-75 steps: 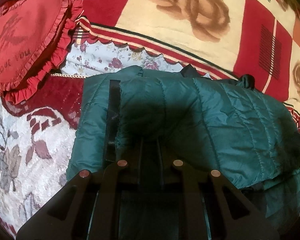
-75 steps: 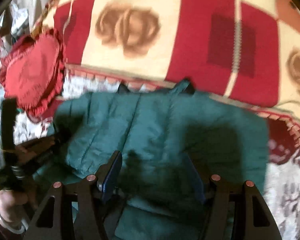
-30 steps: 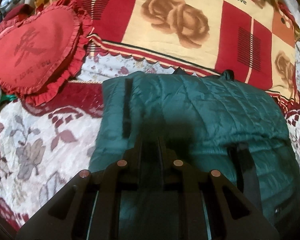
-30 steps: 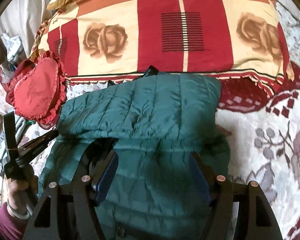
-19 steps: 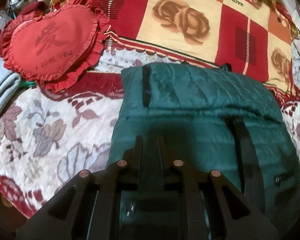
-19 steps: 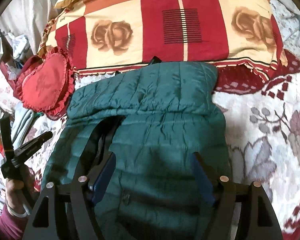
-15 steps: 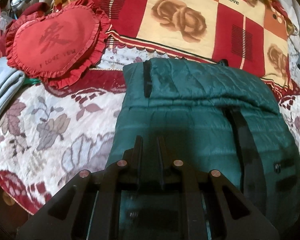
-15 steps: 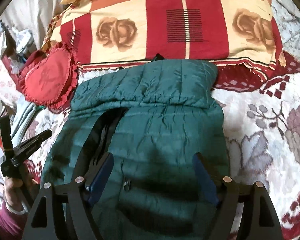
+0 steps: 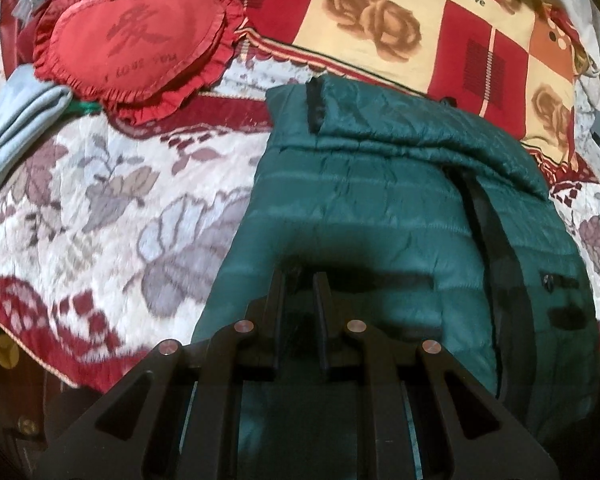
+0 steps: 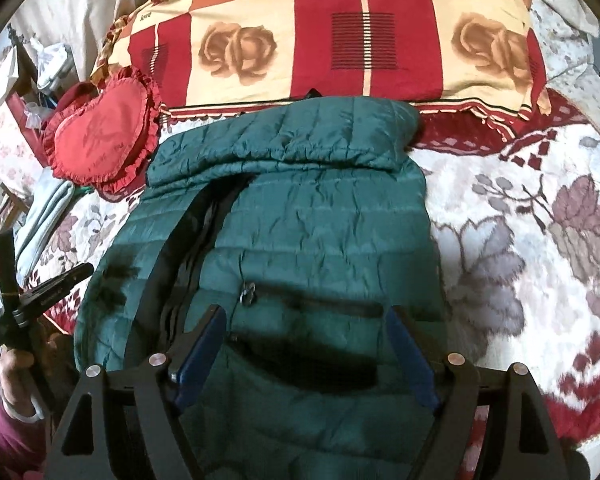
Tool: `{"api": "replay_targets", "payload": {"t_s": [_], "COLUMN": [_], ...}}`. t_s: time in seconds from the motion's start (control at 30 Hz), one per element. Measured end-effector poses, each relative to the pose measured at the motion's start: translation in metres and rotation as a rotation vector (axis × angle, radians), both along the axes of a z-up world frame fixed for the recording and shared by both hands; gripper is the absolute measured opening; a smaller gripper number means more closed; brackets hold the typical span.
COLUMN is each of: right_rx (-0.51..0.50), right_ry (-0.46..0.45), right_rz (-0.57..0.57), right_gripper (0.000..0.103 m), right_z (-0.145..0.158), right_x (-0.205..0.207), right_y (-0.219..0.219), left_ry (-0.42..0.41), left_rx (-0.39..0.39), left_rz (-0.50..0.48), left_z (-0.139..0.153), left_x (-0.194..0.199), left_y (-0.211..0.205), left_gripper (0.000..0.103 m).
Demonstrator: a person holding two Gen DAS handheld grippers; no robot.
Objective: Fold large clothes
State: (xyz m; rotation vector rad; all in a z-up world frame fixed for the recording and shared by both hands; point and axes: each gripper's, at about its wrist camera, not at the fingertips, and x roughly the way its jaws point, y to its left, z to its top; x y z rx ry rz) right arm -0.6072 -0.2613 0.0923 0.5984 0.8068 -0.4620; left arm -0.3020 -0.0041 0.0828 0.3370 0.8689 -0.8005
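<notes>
In the left wrist view the left claw (image 9: 299,280) sits at lower centre with its fingers drawn nearly together, nothing between them, over the green quilted jacket (image 9: 380,208) — spread on the floral bedspread (image 9: 100,208), a red heart pillow (image 9: 136,44) at upper left. In the right wrist view the right claw (image 10: 304,316) stands wide apart at the bottom over the jacket's zipped pocket — the jacket fills the frame's centre, its top folded down.

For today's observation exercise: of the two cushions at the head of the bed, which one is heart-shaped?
The red frilled cushion, beside the jacket; the checked rose-print pillow is rectangular.
</notes>
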Motion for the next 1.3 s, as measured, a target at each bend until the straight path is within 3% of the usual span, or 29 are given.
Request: {"api": "replay_targets", "payload": {"t_s": [0.53,0.83,1.3], "right_rx": [0.038,0.085,0.169], "right_ry": [0.125,0.158,0.160], "right_rz": [0.000,0.020,0.013], "right_gripper": [0.081,0.089,0.102], "right_z": [-0.020,-0.034,-0.047], "right_x": [-0.059,-0.068,-0.072], "right_y": [0.019,0.030,0.029], "left_ry": [0.086,0.137,0.284], "left_rx": [0.050,0.063,0.033], "left_rz": [-0.014,-0.032,-0.044], "left_z": [-0.019,-0.025,-0.031], "left_x": [-0.007,-0.012,0.004], "left_y": [0.041,0.053,0.079], "left_gripper": [0.013,0.013,0.013]}}
